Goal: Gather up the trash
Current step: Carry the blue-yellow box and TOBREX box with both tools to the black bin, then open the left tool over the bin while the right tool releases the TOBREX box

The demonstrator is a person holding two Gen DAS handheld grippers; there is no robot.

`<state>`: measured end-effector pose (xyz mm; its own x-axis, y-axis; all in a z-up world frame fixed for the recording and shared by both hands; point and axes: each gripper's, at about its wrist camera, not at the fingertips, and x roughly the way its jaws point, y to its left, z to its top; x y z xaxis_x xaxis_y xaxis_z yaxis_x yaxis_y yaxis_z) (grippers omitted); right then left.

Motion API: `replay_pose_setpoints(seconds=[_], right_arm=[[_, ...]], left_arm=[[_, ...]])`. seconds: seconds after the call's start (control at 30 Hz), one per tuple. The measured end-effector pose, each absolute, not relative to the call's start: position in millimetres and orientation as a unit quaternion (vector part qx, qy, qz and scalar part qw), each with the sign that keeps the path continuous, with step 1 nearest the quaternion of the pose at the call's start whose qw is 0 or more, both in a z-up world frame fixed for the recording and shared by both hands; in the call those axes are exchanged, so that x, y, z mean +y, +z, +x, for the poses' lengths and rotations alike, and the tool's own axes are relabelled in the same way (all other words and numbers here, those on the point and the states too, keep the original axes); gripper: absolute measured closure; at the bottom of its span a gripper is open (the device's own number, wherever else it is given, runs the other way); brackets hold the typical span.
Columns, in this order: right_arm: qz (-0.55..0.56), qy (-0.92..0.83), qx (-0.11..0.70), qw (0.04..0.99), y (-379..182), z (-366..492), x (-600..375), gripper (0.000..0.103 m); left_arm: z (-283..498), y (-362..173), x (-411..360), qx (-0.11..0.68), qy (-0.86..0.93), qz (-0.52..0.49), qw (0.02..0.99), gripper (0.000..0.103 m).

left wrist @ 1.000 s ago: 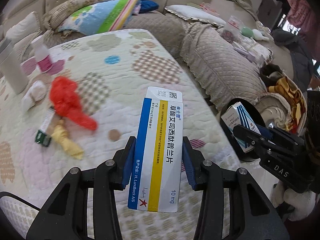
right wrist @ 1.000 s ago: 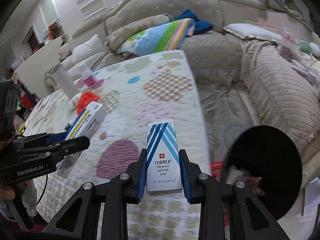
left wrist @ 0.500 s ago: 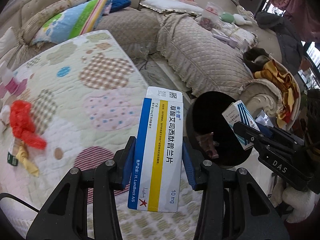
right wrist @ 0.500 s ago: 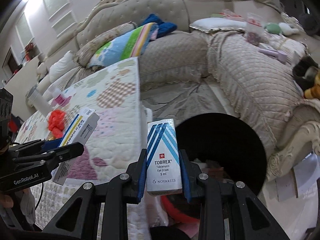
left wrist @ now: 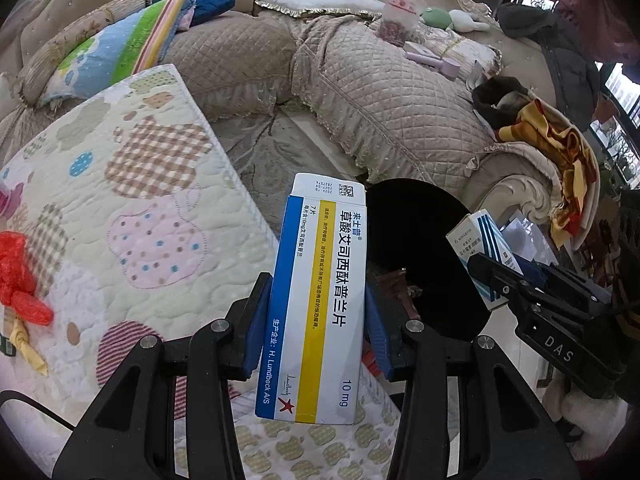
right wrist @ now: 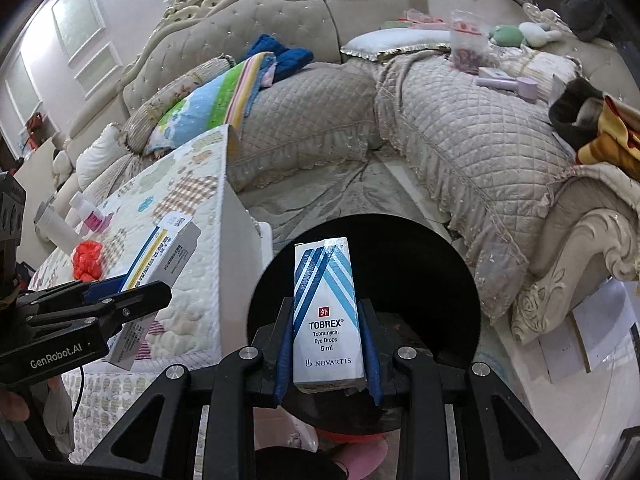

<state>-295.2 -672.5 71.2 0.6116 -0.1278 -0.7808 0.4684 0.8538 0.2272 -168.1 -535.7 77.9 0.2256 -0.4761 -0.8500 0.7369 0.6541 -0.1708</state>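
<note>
My left gripper [left wrist: 316, 328] is shut on a white medicine box with blue and yellow stripes [left wrist: 320, 296], held upright at the right edge of the quilted table [left wrist: 152, 208]. My right gripper [right wrist: 326, 340] is shut on a small blue-and-white eye drops box [right wrist: 325, 312], which hangs over the round black bin [right wrist: 420, 264] on the floor. In the left wrist view the bin [left wrist: 424, 248] lies just right of the medicine box, and the right gripper [left wrist: 492, 276] with its eye drops box [left wrist: 480, 240] shows at the right. The left gripper [right wrist: 132, 288] with the medicine box [right wrist: 164, 248] appears left in the right wrist view.
A red crumpled bag [left wrist: 20, 268] and a yellow wrapper [left wrist: 28, 344] lie on the table's left side. Bottles [right wrist: 86, 212] stand at the table's far end. A quilted beige sofa [left wrist: 380, 92] with pillows, a jar and clothes wraps around behind the bin.
Both grippers have swung right, away from the table's middle toward the black bin. The eye drops box now hangs over the bin's mouth. Both grips are unchanged.
</note>
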Motion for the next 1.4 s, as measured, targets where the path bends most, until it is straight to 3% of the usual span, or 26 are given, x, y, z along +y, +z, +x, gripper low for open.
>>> replay_pose_setpoints(seconds=[1.4], right_arm=[[0.244, -0.202, 0.429, 0.846, 41, -302, -702, 0.074]], left_arm=[[-167, 54, -583, 0.522, -0.453, 0.072, 0.719, 0.059]])
